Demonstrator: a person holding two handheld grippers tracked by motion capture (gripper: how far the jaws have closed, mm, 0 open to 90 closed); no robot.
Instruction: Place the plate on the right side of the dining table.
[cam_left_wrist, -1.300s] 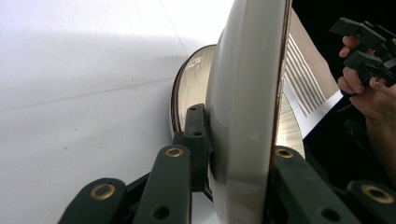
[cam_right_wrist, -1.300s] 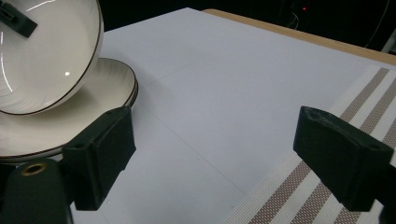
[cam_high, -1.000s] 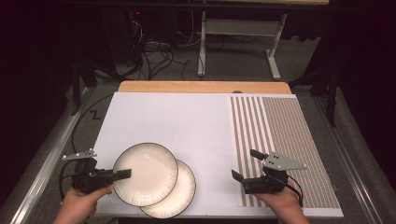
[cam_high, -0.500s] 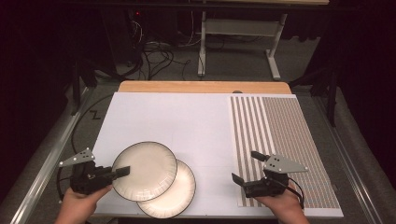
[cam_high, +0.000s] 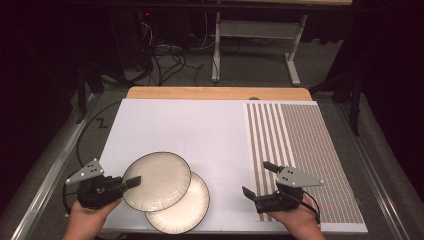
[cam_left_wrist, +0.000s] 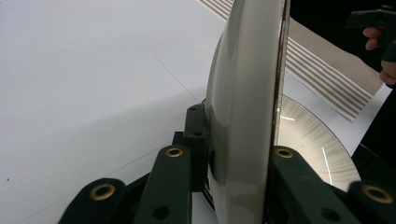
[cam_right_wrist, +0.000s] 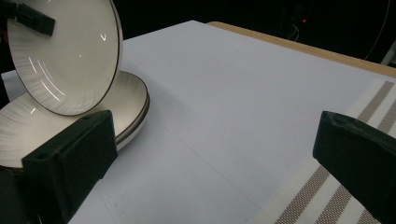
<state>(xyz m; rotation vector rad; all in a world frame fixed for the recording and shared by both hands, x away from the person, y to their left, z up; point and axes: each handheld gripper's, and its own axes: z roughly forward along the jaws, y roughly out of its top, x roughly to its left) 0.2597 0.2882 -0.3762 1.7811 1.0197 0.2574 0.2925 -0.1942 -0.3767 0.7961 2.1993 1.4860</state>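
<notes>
Plate (cam_high: 157, 181) in left gripper (cam_high: 131, 183)

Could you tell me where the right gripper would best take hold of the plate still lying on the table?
Probably at the rim of the lower plate on its bare right-hand edge, coming in low from the right gripper's side. It lies flat, so only the thin raised rim offers a pinch. Its left part sits under the lifted plate clamped by the left gripper.

The left gripper (cam_high: 131, 182) sits at the lower left of the high view, its jaws clamped, pointing right. The right gripper (cam_high: 257, 180) sits at the lower right, its jaws wide apart. A hand grasps each from the bottom edge.
</notes>
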